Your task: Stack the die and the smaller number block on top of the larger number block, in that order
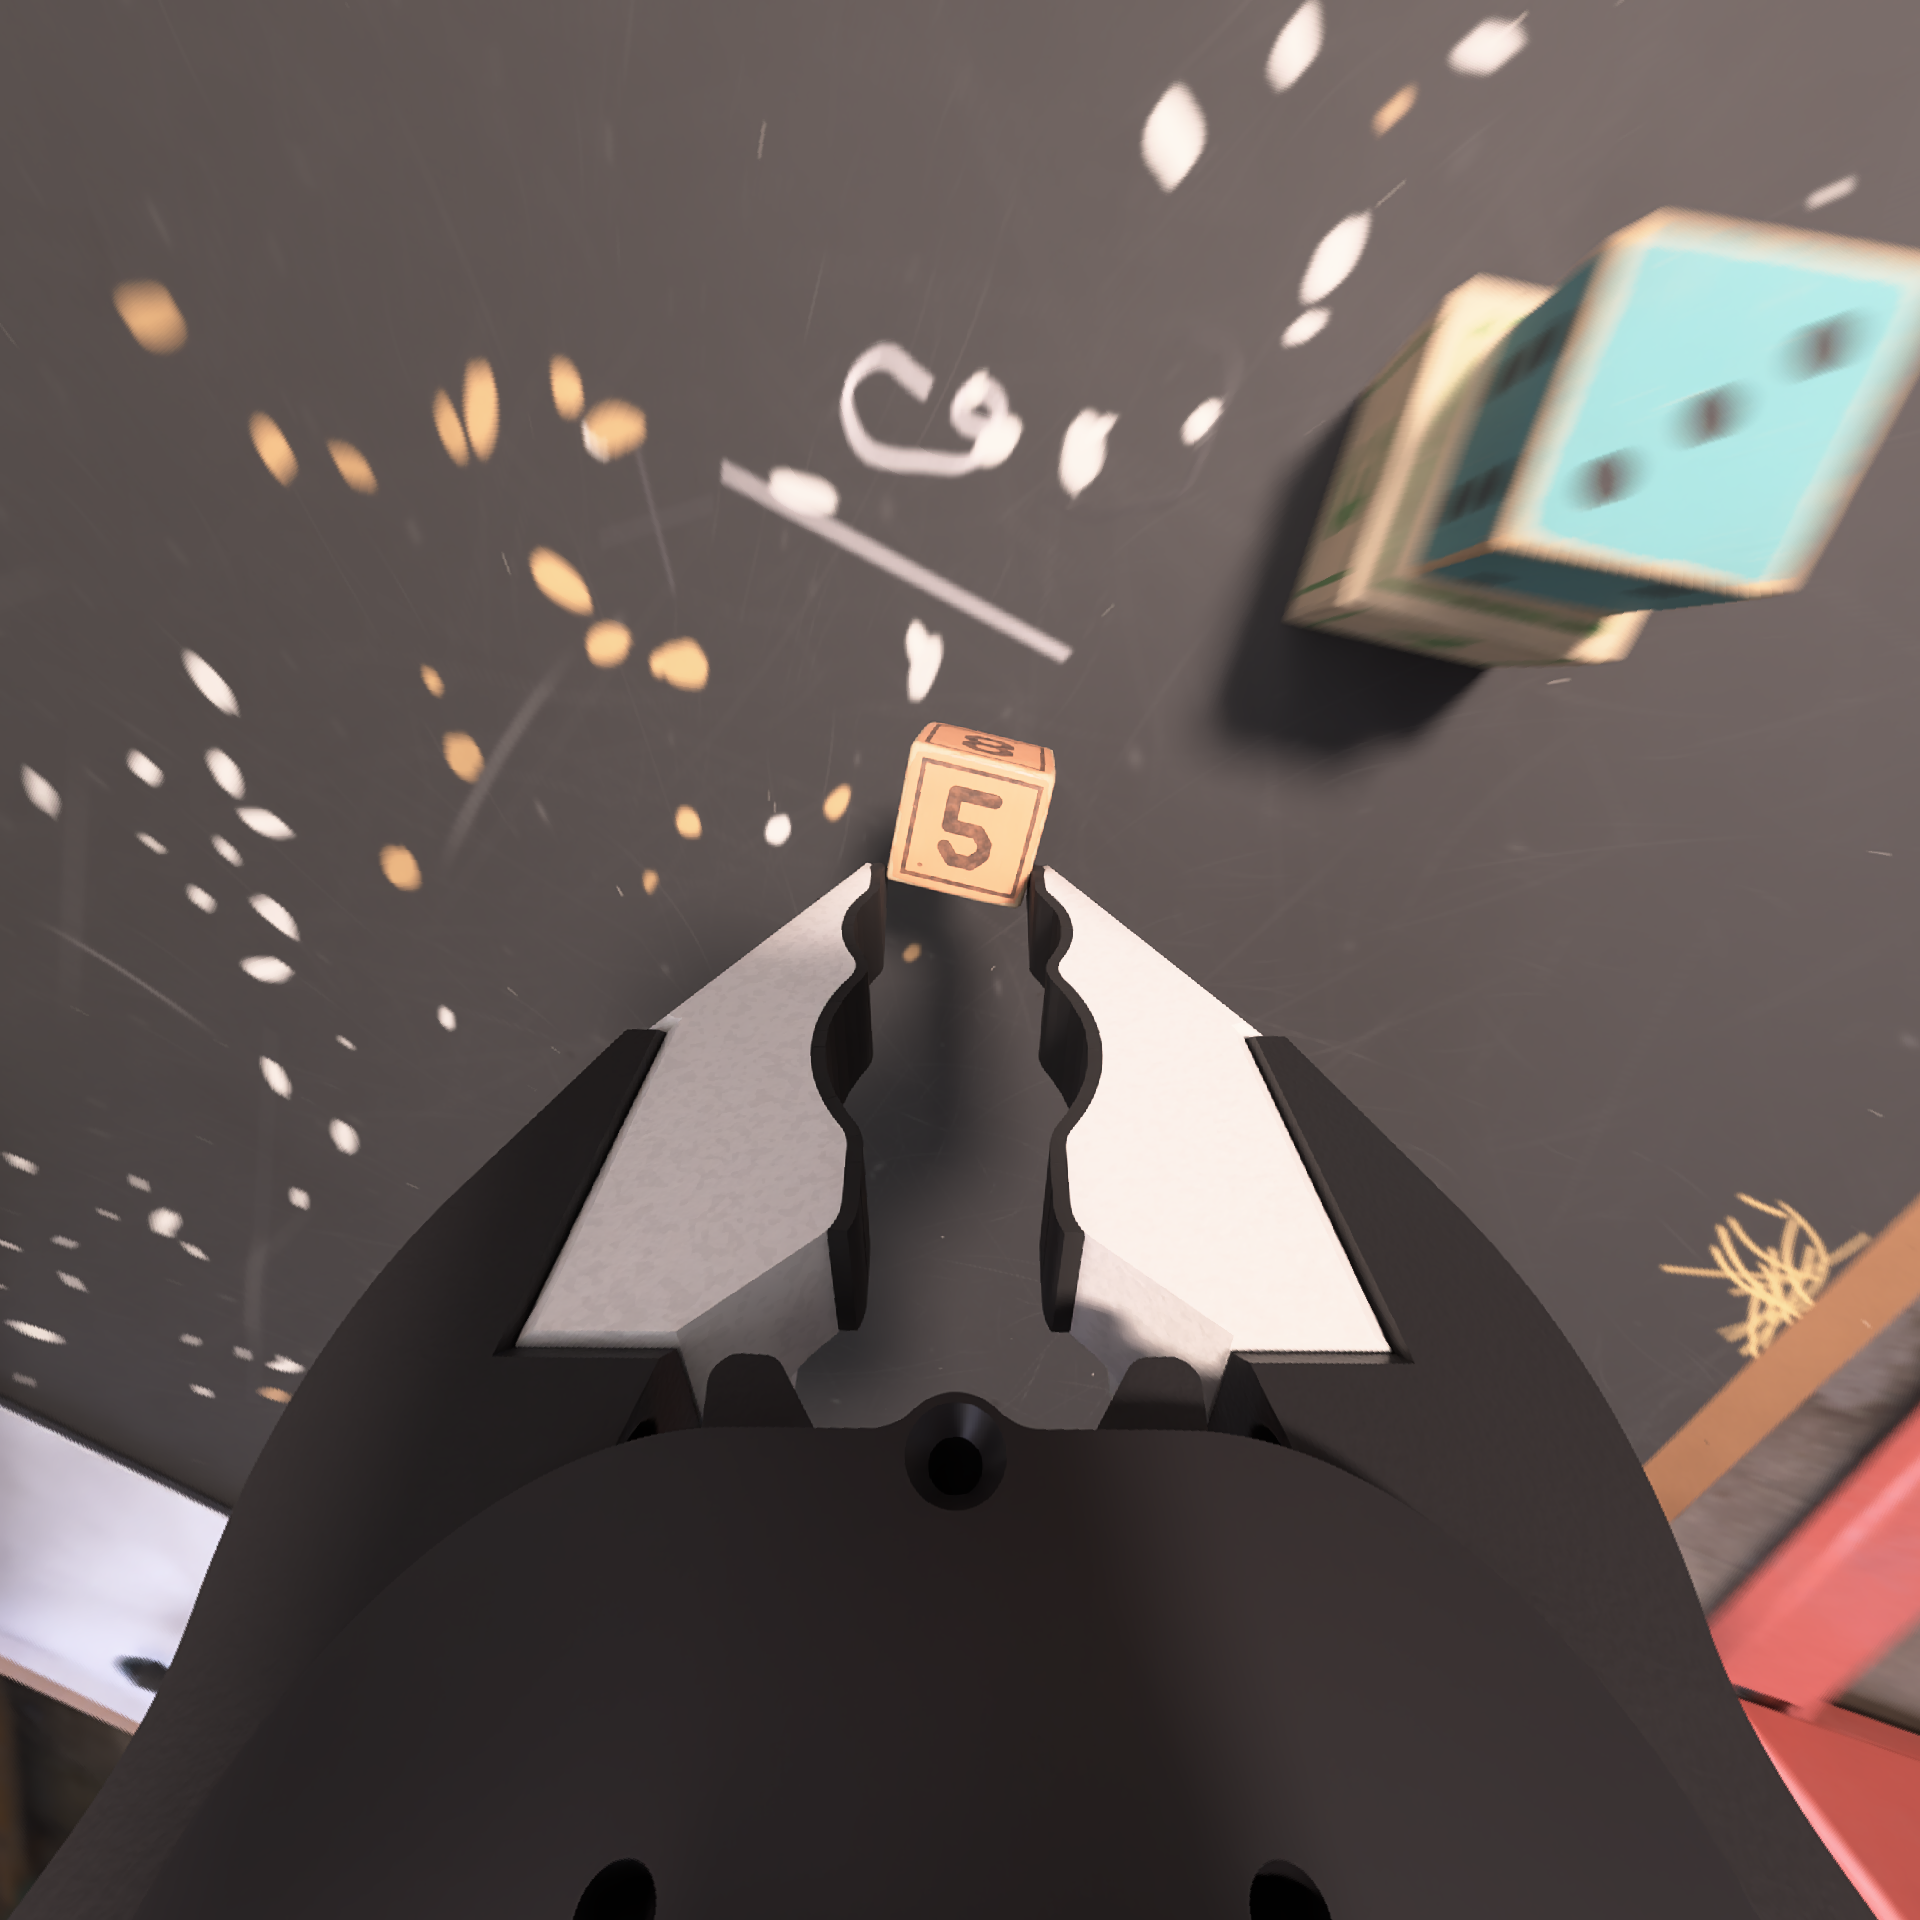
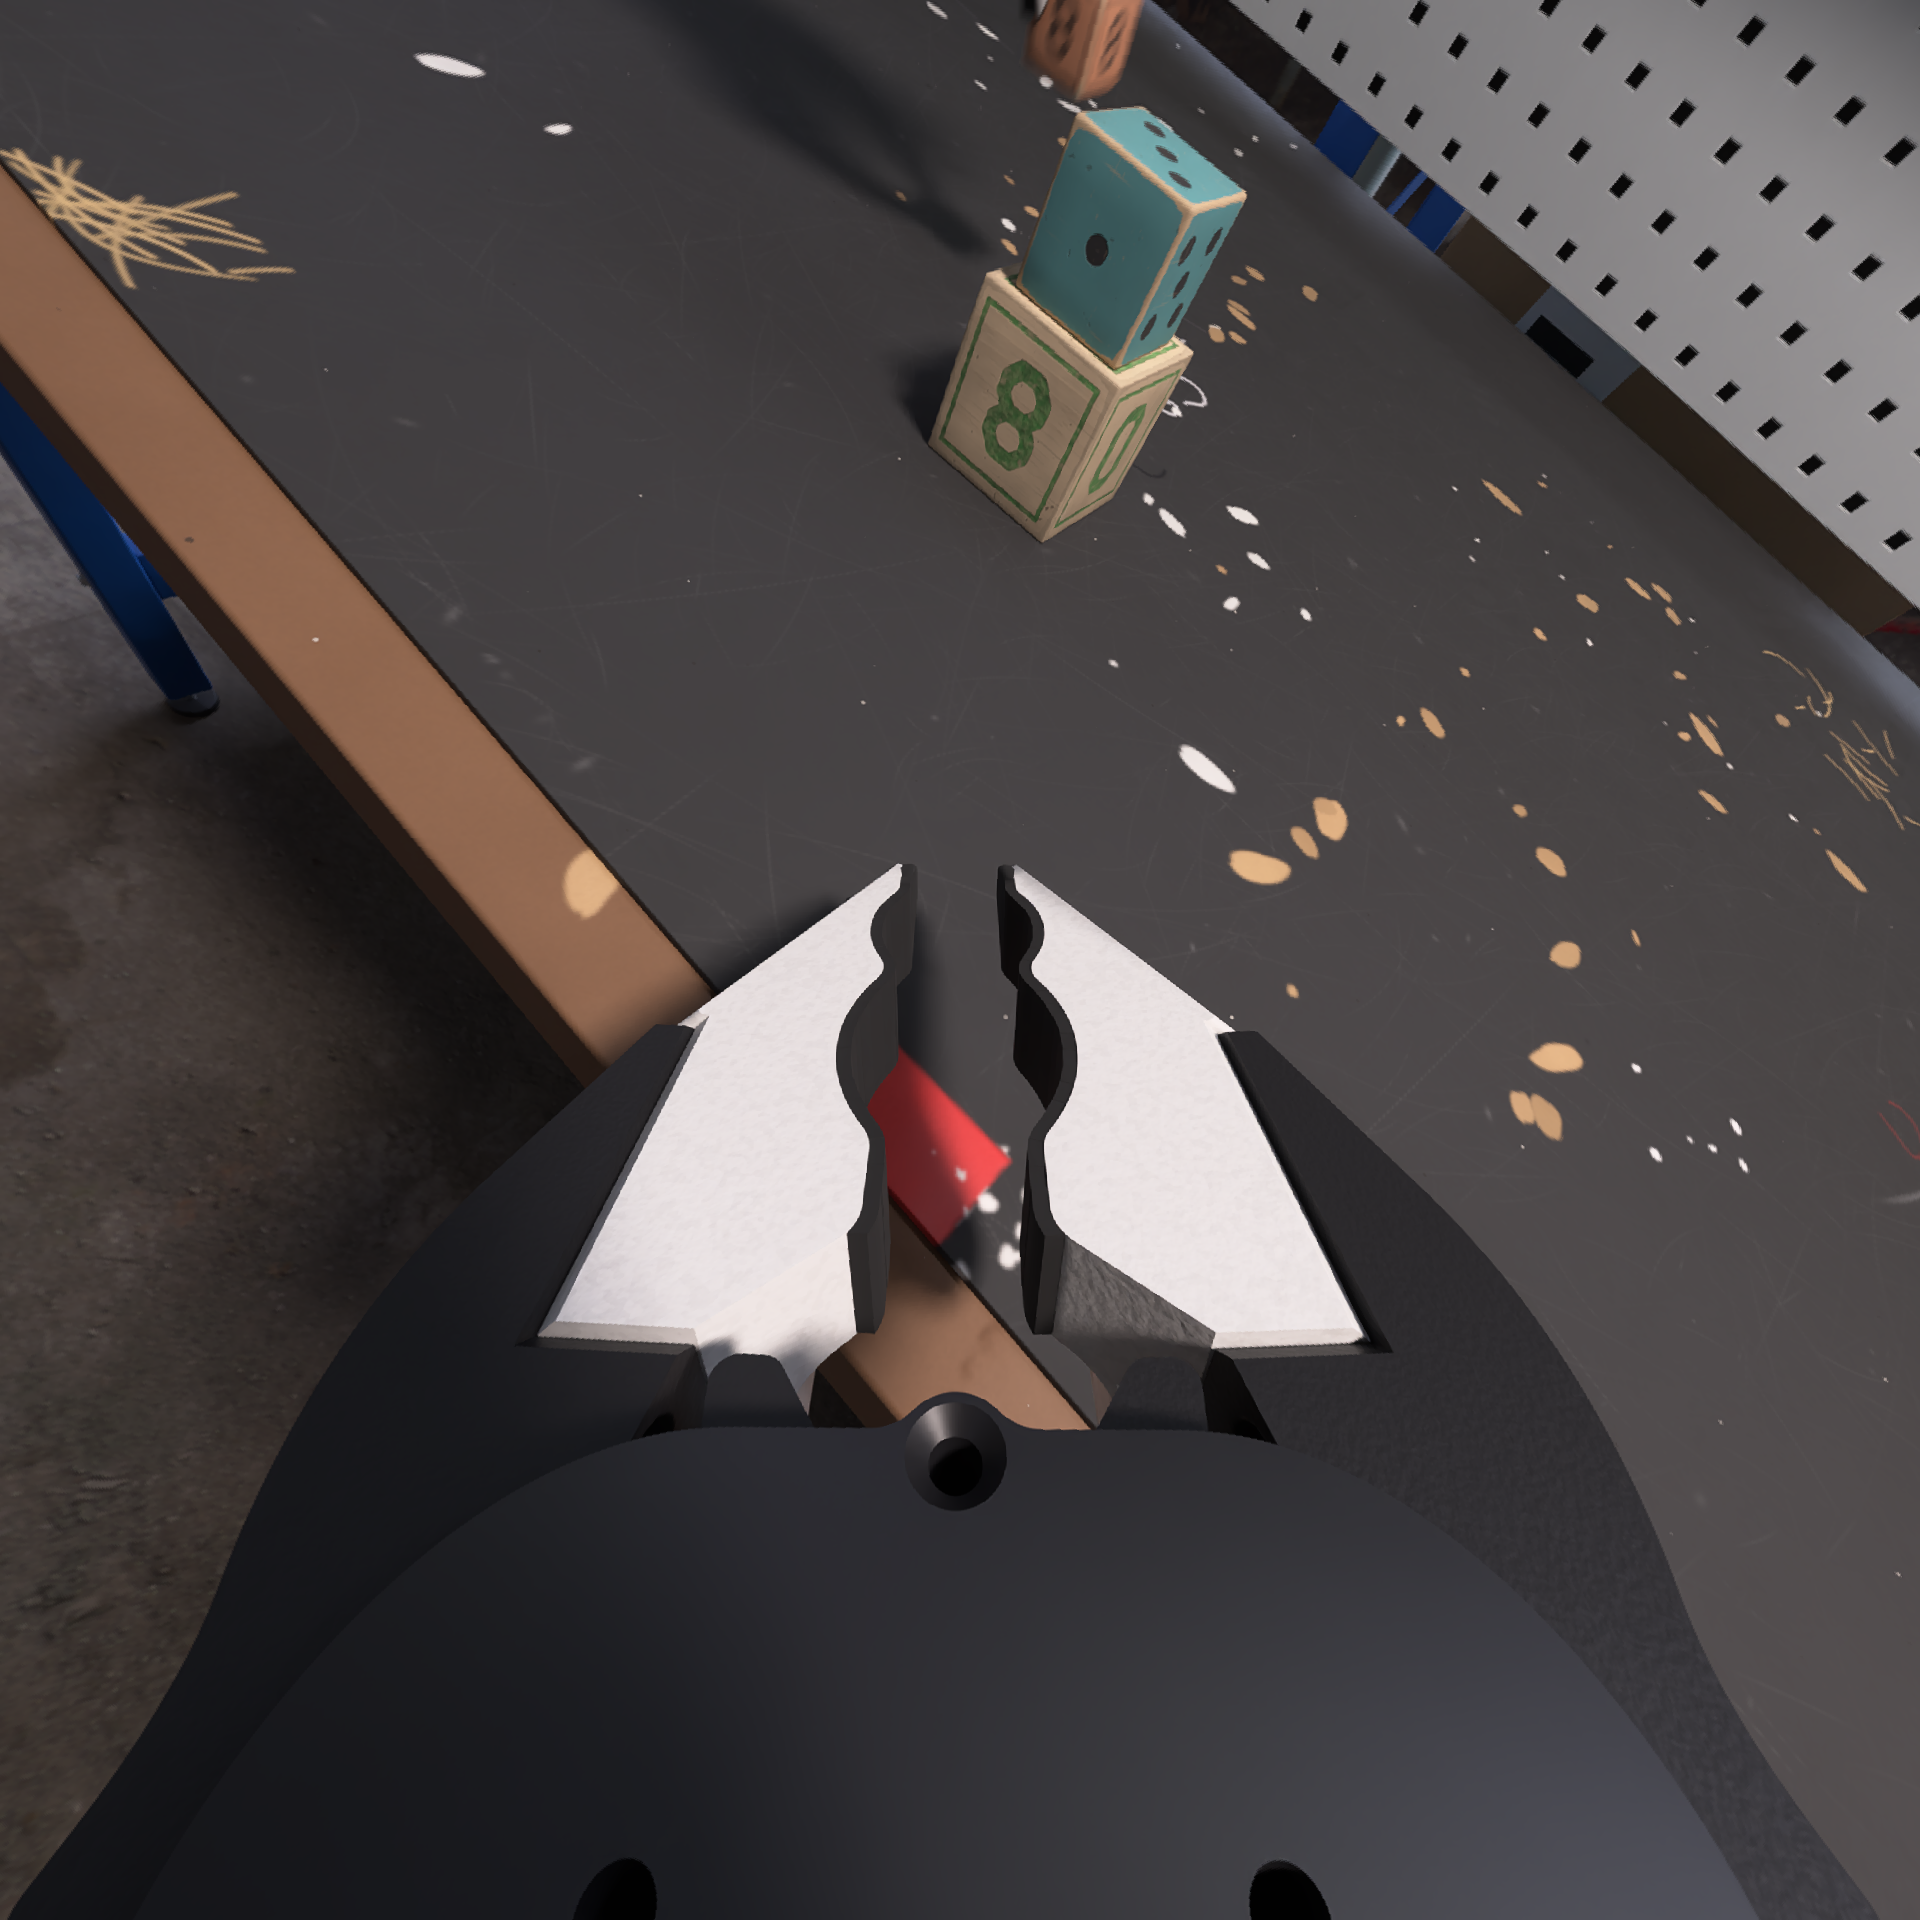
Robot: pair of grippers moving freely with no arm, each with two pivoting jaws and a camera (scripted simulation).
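Note:
My left gripper (image 1: 956, 883) is shut on the small orange number block (image 1: 971, 816), pinching it at the fingertips above the dark table. The teal die (image 1: 1704, 416) sits on the larger cream number block with green digits (image 1: 1382, 499), ahead and to the right. In the right wrist view the die (image 2: 1122, 239) rests slightly turned on the larger block (image 2: 1029, 416), and the small block (image 2: 1081, 42) hangs in the air just above and behind the die. My right gripper (image 2: 956, 883) is empty, jaws a narrow gap apart, near the table's front edge, far from the stack.
The dark, paint-speckled table has a brown front edge (image 2: 312, 644) with a blue leg (image 2: 125, 582) below. A white pegboard (image 2: 1662, 208) stands behind it. A flat red patch (image 2: 935, 1143) lies under my right gripper. A red object (image 1: 1818, 1610) shows at lower right.

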